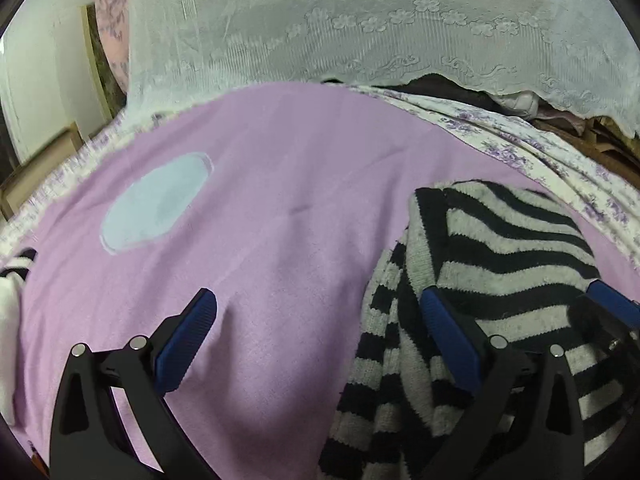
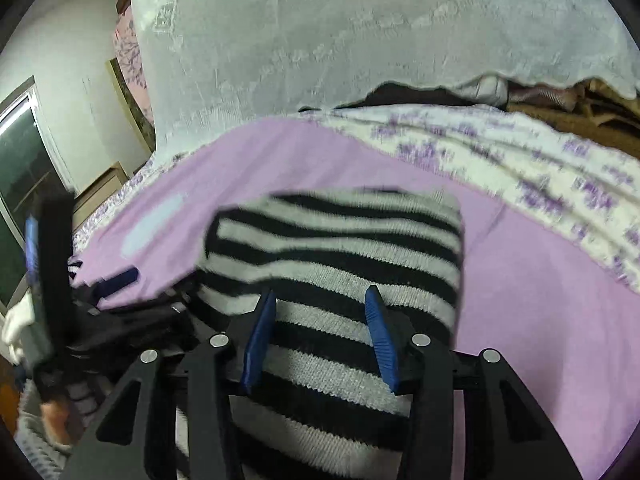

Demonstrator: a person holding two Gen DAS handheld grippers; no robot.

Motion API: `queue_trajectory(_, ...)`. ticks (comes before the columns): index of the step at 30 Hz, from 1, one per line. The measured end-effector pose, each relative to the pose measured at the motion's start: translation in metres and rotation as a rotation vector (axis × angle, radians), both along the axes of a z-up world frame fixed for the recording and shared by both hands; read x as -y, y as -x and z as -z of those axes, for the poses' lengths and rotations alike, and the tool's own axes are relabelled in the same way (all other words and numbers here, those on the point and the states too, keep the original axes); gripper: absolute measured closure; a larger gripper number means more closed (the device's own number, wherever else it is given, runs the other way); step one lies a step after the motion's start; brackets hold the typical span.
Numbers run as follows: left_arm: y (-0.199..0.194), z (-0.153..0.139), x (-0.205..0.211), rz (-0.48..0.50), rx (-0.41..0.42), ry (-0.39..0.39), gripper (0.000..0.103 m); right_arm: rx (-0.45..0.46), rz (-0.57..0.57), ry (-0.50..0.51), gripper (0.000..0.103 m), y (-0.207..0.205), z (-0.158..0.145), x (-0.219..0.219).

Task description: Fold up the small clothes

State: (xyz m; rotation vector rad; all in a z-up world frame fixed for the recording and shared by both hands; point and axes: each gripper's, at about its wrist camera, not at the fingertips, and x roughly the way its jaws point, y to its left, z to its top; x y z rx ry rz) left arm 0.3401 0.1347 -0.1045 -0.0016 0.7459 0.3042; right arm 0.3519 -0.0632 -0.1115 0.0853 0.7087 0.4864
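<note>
while the left claw [image 1: 320, 322] gapes released over the purple blanket [image 1: 280, 168], the right claw [image 2: 320, 300] straddles the striped sweater [image 2: 340, 240], unclenched.

Right wrist view is motion-blurred: striped sweater [image 2: 340, 248] edges smear, floral sheet [image 2: 540, 184] print unreadable. Sweater's lower part runs off the bottom edge under the right tongs [image 2: 320, 320]; pad contact with the knit can't be told. Left tongs [image 2: 120, 276] at the left edge, blurred, mostly hidden. In left wrist view a white garment [image 1: 10, 300] is cut off at the left edge.
</note>
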Motion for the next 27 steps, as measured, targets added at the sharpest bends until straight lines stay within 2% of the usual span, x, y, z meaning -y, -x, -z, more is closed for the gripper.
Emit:
queue_trajectory(2,0.004,0.000,0.009,-0.010,0.023,-0.065,0.004,0.002,-0.006,-0.006,0.057,0.002,-0.002,0.002)
queue_trajectory(4,0.008,-0.002,0.013,-0.013,0.039,-0.094,0.004,0.012,-0.004,-0.031,0.057,0.006,-0.002,0.006)
queue_trajectory(14,0.026,-0.010,0.012,-0.009,0.077,-0.077,0.005,0.074,0.040,-0.047,0.055,0.040,-0.014,0.023)
queue_trajectory(22,0.038,-0.013,0.015,0.005,0.095,-0.068,0.005,0.074,0.060,-0.008,0.040,0.062,-0.007,0.029)
queue_trajectory(27,0.047,-0.012,0.025,0.027,0.094,-0.089,0.005,0.058,0.064,-0.004,0.035,0.063,0.001,0.032)
